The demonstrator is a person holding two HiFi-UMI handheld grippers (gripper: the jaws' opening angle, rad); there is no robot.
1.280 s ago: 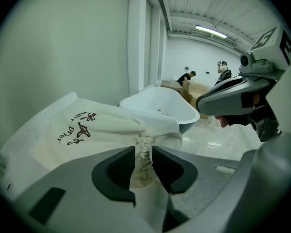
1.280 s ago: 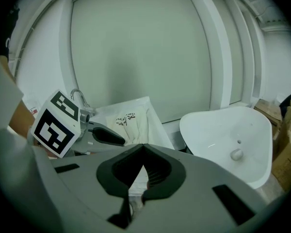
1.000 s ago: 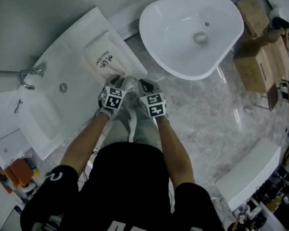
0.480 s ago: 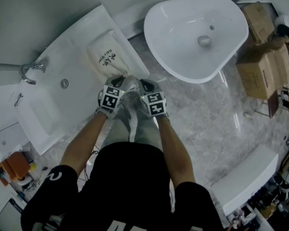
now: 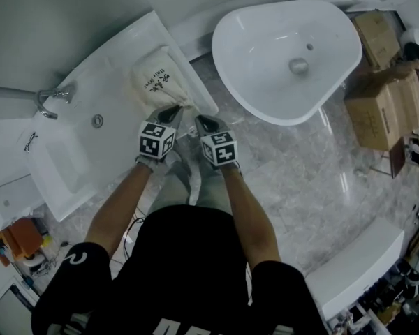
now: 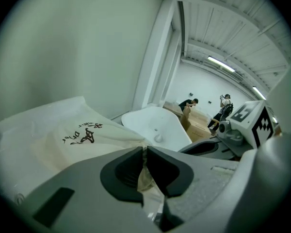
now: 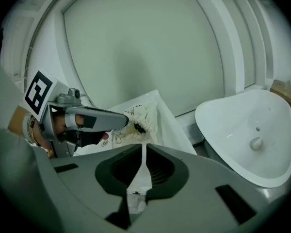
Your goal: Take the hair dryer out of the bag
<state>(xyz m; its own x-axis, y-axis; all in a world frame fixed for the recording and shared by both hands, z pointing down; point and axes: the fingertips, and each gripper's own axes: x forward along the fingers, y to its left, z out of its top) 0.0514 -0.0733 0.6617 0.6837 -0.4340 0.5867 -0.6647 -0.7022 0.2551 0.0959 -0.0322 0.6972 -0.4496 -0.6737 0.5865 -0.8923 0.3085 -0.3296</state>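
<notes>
Pinching bag [image 5: 160,82] neck: left gripper [image 5: 173,110], jaws just closing narrow on its cream fabric | right gripper [image 5: 201,120]: clamped on white drawstring [image 7: 141,171] | bag: lying on white counter [image 5: 105,75], far left of round basin [image 5: 265,40], just beyond both grippers.

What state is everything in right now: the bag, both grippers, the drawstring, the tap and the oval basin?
Bag: lying down, mouth gathered, hair dryer not in view.
Left gripper: fingers have just been closing, now pinching the bag's mouth.
Right gripper: shut on the drawstring.
Drawstring: clamped, running up to the bag's mouth.
Tap: no water running.
Oval basin: empty.
</notes>
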